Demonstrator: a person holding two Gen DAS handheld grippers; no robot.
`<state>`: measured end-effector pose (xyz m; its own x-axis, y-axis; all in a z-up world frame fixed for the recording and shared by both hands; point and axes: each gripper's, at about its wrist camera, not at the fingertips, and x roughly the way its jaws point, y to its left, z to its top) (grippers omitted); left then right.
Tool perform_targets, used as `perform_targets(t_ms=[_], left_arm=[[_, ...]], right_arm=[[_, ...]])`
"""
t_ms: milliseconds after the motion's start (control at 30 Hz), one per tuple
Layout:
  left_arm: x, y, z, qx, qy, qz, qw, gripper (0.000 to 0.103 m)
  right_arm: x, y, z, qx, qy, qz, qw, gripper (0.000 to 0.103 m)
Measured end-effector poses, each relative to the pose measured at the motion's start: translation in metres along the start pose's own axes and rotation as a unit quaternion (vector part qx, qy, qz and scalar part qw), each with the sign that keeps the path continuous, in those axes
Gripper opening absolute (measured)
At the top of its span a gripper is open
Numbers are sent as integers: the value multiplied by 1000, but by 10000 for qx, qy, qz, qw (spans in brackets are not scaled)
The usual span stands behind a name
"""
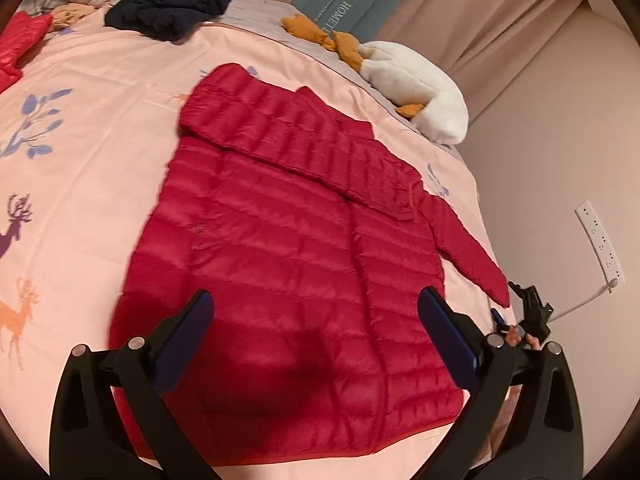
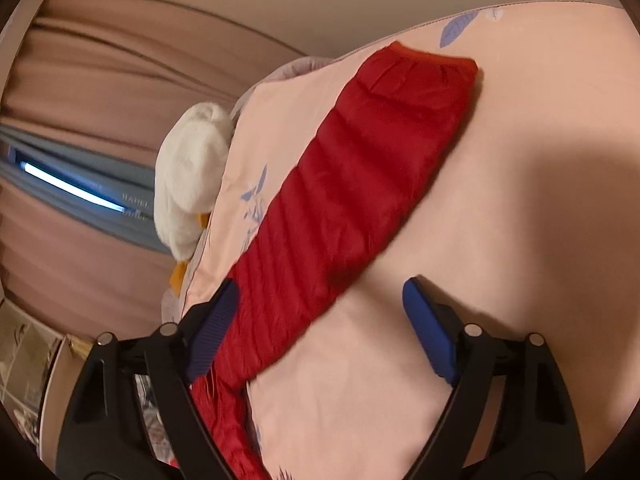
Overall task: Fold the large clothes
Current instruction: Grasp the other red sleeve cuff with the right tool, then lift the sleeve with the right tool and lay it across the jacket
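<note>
Two hand-held grippers are hanging open and empty: our left one (image 1: pixel 316 320) over the jacket (image 1: pixel 288 272), which is lying flat on the bed (image 1: pixel 100 120) ready for folding, our right one (image 2: pixel 320 312) straddling its outstretched sleeve (image 2: pixel 360 184), presumably to fold it inward.

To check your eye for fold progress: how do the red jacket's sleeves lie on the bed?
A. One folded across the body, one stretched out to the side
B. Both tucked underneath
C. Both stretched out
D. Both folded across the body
A: on the jacket, one sleeve lies across the body and the other sleeve stretches out sideways.
</note>
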<state>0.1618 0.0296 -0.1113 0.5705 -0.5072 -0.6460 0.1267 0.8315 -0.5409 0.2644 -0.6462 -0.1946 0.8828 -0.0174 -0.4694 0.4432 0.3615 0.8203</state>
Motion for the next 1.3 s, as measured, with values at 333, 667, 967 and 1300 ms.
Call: perform_targets(t_ms=[333,667,967,1300], left_arm=[[28,-24,5,129,115,-71,9998,102],[30,-17,5,12,151,-39,9999,102],[22,2,0,-224,153,-62,9996,102],[23,19,-13,-372,408,-269,9981,102]], right_arm=[[20,-11,21,380,-458,-28,9982,63],[27,-12,24,231,-561,-590,9964,8],[9,115,-16,-2187,-949,-602,9693,7],[20,249,-147,-4600,-597,2,8859,7]])
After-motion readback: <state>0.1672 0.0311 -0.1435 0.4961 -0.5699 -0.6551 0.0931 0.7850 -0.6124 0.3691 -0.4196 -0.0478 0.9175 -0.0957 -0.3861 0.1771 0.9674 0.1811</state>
